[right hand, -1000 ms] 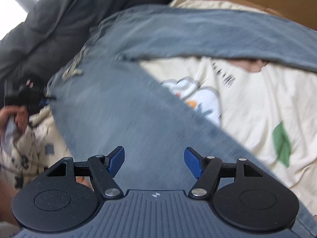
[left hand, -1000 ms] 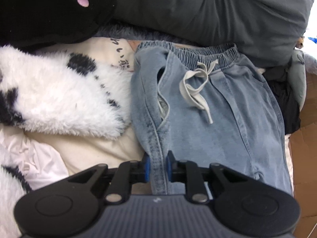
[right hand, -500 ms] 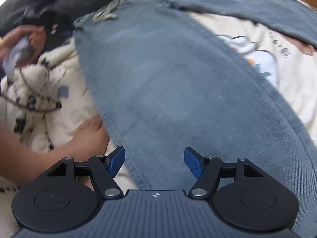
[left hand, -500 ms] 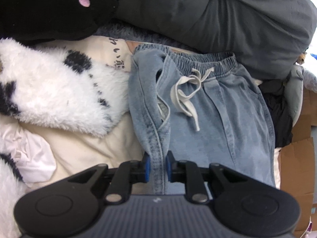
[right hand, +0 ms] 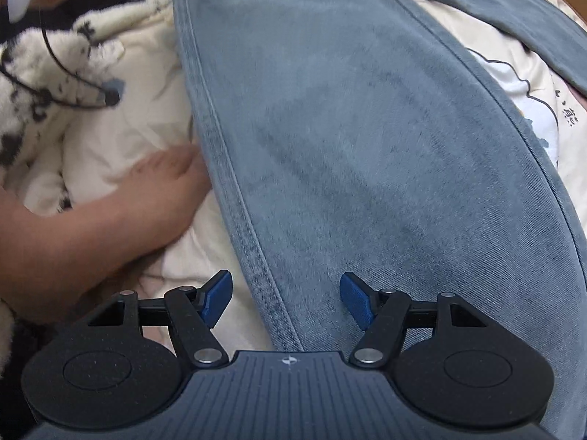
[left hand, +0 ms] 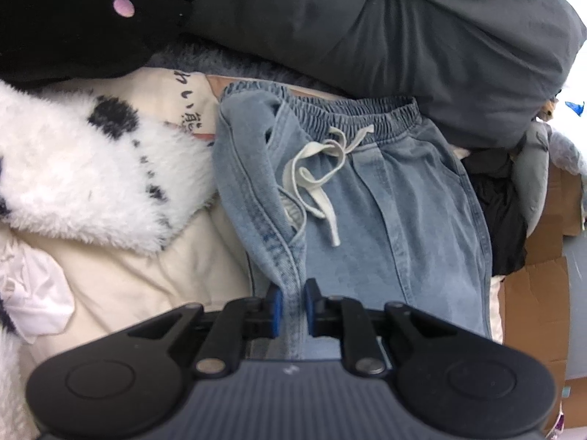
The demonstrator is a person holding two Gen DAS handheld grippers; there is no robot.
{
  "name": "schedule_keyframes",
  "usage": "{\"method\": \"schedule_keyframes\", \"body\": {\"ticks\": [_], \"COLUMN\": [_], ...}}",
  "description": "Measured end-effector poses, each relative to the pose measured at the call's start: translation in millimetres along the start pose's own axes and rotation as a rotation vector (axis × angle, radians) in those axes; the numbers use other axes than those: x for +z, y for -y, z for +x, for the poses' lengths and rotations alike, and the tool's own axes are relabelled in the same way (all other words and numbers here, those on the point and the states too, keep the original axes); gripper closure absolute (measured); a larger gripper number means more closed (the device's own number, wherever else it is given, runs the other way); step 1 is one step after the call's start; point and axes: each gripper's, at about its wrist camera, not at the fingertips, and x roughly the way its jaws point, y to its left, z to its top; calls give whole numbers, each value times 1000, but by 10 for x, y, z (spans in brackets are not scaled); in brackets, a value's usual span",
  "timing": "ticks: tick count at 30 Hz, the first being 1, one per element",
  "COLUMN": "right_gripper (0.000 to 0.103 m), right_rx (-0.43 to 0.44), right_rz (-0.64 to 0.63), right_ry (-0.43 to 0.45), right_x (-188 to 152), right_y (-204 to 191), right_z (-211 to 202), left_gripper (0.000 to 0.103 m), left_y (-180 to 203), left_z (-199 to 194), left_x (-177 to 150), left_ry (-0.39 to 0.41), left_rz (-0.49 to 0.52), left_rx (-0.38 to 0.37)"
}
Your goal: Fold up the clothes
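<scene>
Pinching the jeans (left hand: 396,220) side seam, the left tool (left hand: 292,308) holds tension; the wide right tool (right hand: 286,299) should straddle the seam at lower centre before closing.

Dark characters, seemingly East Asian script but too small to read, mark the cream bedding (left hand: 185,99).

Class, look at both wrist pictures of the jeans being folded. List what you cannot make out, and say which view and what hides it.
- Left wrist view: the lower legs of the jeans are hidden behind the left gripper, shut on a side seam.
- Right wrist view: the waistband is cut off by the top edge; the open right gripper hides the cloth below.
- Right wrist view: the bare foot is blurred, so its toes are unclear.
</scene>
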Motion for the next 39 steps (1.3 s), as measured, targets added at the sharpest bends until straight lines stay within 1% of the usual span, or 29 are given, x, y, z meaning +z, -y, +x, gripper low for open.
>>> {"method": "schedule_keyframes", "body": {"ticks": [3, 4, 7, 9, 12, 14, 15, 18, 22, 24, 25, 26, 29, 32, 34, 39], "right_gripper": [32, 34, 46, 47, 48, 56, 58, 60, 59, 70, 83, 92, 99, 100, 100, 100], "right_rx": [-32, -41, -62, -62, -87, -99, -105, -108, -93, -85, -84, -78, -45, -23, -14, -14], "right_rz": [-67, -79, -98, -94, -96, -97, -94, -83, -119, -144, -148, -142, -96, -57, -39, -13], "right_ry": [-11, -13, -11, -6, 11, 21, 23, 23, 22, 20, 23, 23, 17, 20, 25, 46], "right_x": [-12, -15, -18, -13, -15, -19, -17, 5, 3, -11, -15, -14, 9, 40, 61, 124], "right_y": [-43, -44, -21, 4, 8, 10, 18, 15, -55, -88, -86, -65, 15, 75, 112, 216], "right_z": [26, 25, -4, -41, -89, -100, -98, -45, 31, 55, 52, 40, -2, -59, -100, -236], "left_gripper": [90, 90, 90, 90, 90, 90, 90, 90, 90, 90, 90, 90, 89, 87, 82, 80], "left_y": [-3, -13, -55, -76, -75, -70, -66, -53, -33, -33, -34, -36, -57, -96, -156, -269], "left_z": [5, 6, 13, 9, 0, -2, -2, 1, 9, 10, 9, 11, 21, 74, 108, 170], "left_x": [1, 0, -4, -6, -1, 2, 2, 2, -2, -2, -3, -3, -6, -25, -36, 2], "left_ry": [-2, -2, -3, -2, 0, 0, 0, 0, 1, 2, 3, 2, 2, 3, 4, 29], "left_rz": [1, 0, -5, -10, -10, -10, -10, -11, -4, -4, -1, 2, 11, 49, 48, 65], "left_rx": [7, 12, 19, 21, 18, 16, 17, 16, 16, 17, 19, 21, 34, 54, 49, 77]}}
